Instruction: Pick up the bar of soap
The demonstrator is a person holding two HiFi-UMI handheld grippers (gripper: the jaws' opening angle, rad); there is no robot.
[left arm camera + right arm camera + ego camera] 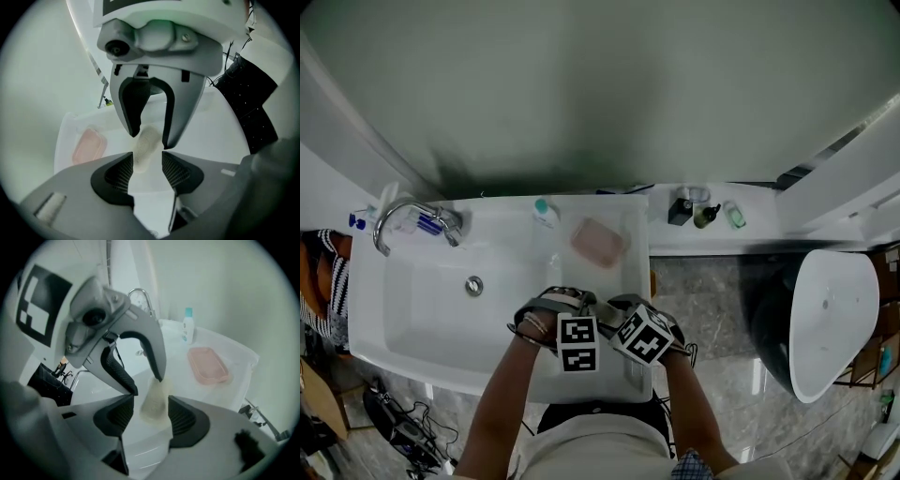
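Over sink [431,309]; soap [157,397] within right tool [151,411]

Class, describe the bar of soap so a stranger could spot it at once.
Find the white sink; on its counter right of the basin sits a pink dish. The soap is nearer the person, between the jaws of the left gripper and right gripper: a pale cream bar, unlike the pink dish.
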